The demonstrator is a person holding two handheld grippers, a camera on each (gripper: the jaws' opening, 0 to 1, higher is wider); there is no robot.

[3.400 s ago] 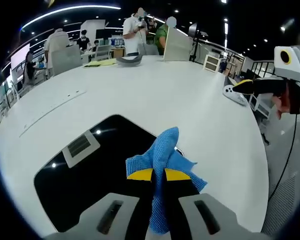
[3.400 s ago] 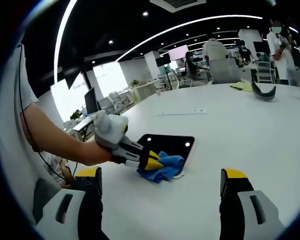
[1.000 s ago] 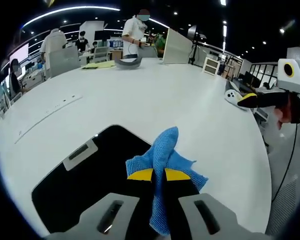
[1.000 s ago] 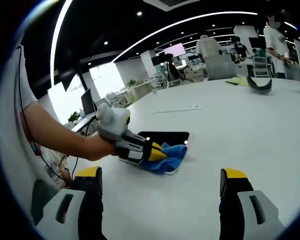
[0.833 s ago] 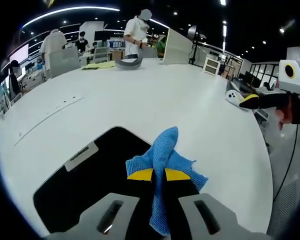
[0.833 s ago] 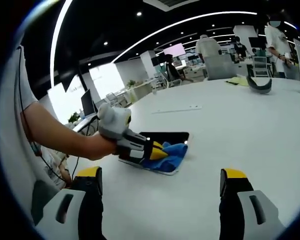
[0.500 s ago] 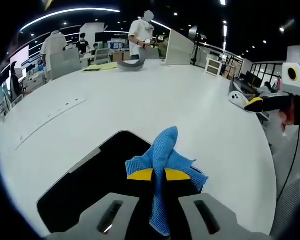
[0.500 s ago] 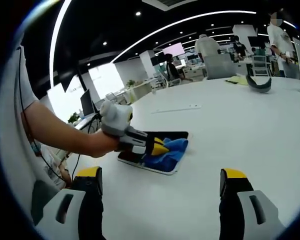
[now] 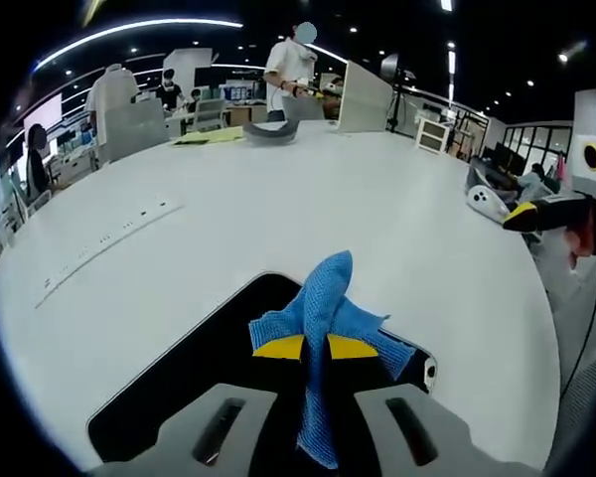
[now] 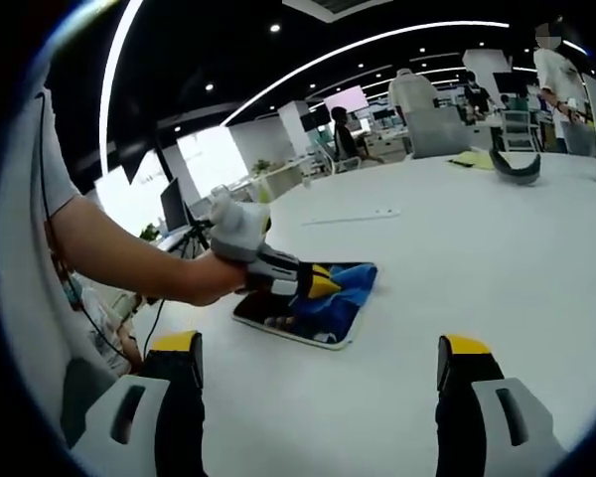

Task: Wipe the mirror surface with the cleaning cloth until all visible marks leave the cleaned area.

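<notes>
A dark rectangular mirror (image 9: 199, 363) (image 10: 278, 313) lies flat on the white table (image 9: 278, 209) (image 10: 497, 258). My left gripper (image 9: 315, 348) is shut on a blue cleaning cloth (image 9: 323, 303), which rests on the mirror near its right edge. In the right gripper view the left gripper (image 10: 323, 285) presses the blue cloth (image 10: 350, 283) onto the far end of the mirror, a person's arm (image 10: 129, 263) behind it. My right gripper (image 10: 318, 363) stands open above the table, well apart from the mirror, nothing between its jaws. It also shows at the right edge as a right gripper (image 9: 541, 211).
A grey curved object (image 9: 271, 130) (image 10: 512, 169) and yellow papers (image 9: 207, 136) lie at the table's far side, with a white board (image 9: 363, 97) beside them. A white device (image 9: 487, 199) sits at the right table edge. Several people stand or sit beyond the table.
The left gripper has slid with the cloth across the mirror toward its far right end; the mirror now reflects less. The right gripper holds still.
</notes>
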